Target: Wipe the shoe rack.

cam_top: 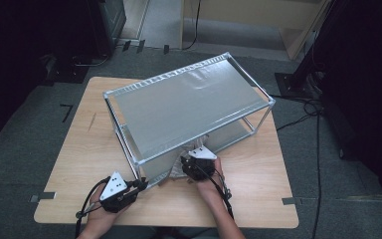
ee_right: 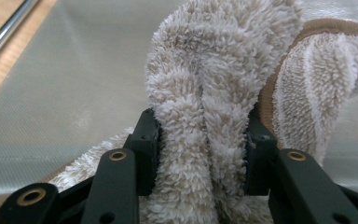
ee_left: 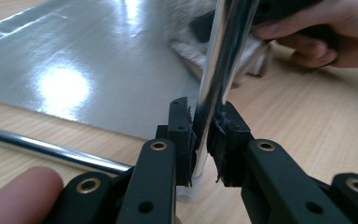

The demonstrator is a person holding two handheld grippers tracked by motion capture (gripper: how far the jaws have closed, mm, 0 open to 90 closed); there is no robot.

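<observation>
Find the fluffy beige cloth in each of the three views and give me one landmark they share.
High view: the cloth lies low centre, at the rack's near edge, in front of the right gripper.
Left gripper view: it sits at top centre, behind the chrome post that the left gripper clamps.
Right gripper view: it fills the centre, pinched between the jaws.
Shared landmark: the grey lower shelf.

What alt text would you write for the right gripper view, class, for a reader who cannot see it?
A fluffy beige towel is bunched up and pinched between the two black jaws of the right gripper. Behind it lies the grey metal shelf of a rack, with a chrome rail and a strip of wooden table at top left.
</observation>
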